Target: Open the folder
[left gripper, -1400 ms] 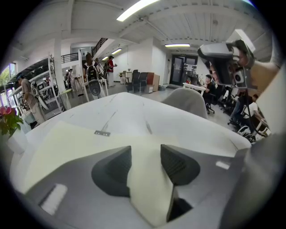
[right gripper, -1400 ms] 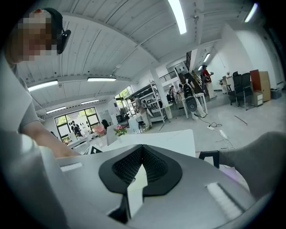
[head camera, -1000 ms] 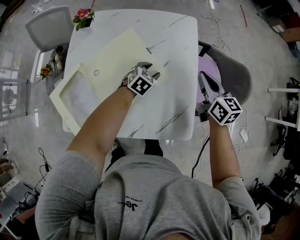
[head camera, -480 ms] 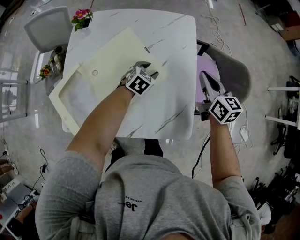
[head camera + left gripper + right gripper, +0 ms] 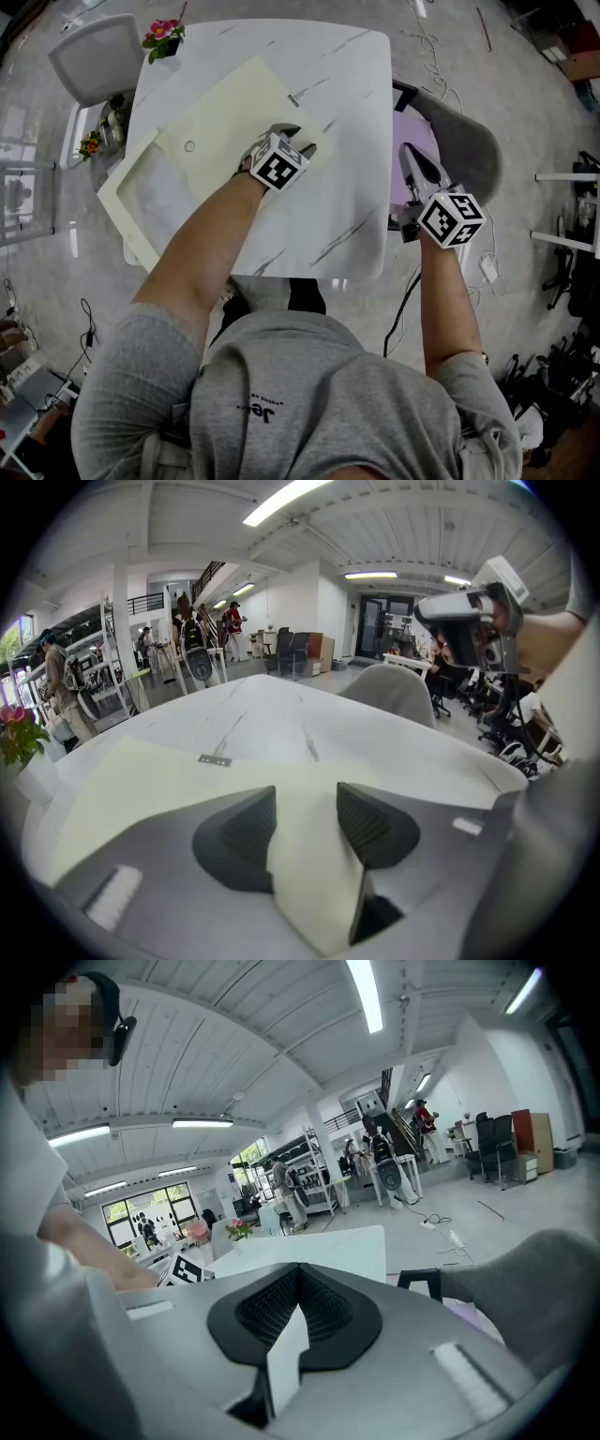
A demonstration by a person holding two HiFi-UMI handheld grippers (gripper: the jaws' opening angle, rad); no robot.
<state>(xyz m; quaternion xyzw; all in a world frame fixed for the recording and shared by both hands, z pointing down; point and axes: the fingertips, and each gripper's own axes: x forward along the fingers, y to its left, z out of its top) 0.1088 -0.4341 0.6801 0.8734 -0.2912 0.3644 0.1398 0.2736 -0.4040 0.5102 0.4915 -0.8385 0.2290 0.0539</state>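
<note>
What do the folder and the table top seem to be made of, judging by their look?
Folder: probably thin plastic or stiff card, pale yellow and matte; it lies flat as one thin sheet. Table top: white with grey veins, smooth, slightly shiny; marble or an imitation, the look leaves this open.

Grey T-shirt (image 5: 281, 394), head view: a dark print (image 5: 255, 411) on the chest, upside down to the camera. Large letters look like "Je"; the rest and the small line by it are illegible.

Left marker cube (image 5: 278, 162) and right marker cube (image 5: 450, 218): black-and-white square codes, no letters.

Small tag (image 5: 215, 759) on the folder (image 5: 225, 112): unreadable.
</note>
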